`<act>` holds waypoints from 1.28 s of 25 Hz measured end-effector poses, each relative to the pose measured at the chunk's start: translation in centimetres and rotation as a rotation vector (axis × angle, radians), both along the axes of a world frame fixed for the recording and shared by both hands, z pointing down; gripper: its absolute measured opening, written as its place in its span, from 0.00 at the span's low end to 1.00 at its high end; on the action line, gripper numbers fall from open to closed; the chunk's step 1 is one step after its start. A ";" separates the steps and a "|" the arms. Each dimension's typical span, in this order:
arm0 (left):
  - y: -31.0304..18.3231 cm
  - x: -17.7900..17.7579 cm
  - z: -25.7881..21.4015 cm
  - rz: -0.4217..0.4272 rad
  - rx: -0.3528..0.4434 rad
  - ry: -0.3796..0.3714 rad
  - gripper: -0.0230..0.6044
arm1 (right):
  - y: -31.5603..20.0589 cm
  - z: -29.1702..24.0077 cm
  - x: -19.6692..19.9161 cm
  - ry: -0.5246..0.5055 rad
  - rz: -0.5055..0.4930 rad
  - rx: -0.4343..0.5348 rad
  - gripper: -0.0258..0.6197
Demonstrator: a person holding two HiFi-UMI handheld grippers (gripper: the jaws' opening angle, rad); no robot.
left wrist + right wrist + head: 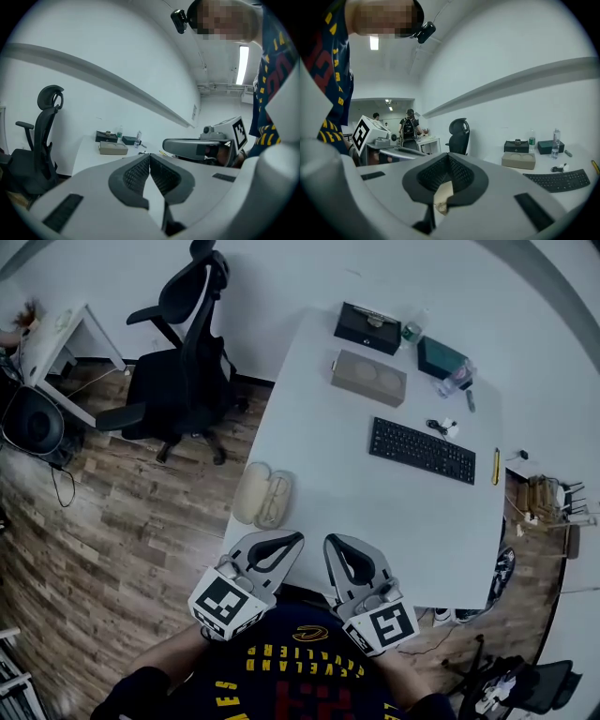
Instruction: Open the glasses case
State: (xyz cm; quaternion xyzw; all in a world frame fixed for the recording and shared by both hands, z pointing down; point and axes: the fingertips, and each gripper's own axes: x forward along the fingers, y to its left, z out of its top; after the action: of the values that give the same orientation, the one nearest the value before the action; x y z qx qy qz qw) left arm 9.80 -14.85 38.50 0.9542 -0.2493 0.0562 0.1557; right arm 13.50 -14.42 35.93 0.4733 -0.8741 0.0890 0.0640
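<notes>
Lying open on the desk (375,521) near its left edge in head view, the glasses case (262,495) shows both tan halves side by side, apart from both tools. L gripper (292,538) & R gripper (331,540) hang side by side just off the near edge, close to the person's chest. Fingers on both are pressed together at the tips, nothing btwn them.

An office was indicated: a keyboard (422,450) was laid on a white desk (319,456), a black swivel chair (183,362) was parked beside it on wood-pattern flooring (122,540), and a second desk (58,332) was set further off.
</notes>
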 end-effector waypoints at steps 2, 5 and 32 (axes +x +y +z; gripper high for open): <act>-0.1 0.1 0.0 0.000 -0.014 0.008 0.06 | 0.0 0.2 0.1 0.001 0.003 -0.009 0.07; 0.0 0.3 0.4 0.000 -0.036 0.011 0.06 | -0.1 0.3 0.5 -0.006 0.017 -0.005 0.07; -0.3 0.3 1.4 0.001 -0.056 -0.020 0.06 | -0.1 0.2 -0.5 -0.018 -0.037 0.021 0.07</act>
State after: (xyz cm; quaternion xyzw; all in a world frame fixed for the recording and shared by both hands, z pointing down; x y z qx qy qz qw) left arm 10.06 -15.18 39.92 0.9489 -0.2489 0.0726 0.1799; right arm 13.01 -14.55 36.14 0.4570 -0.8840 0.0829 0.0529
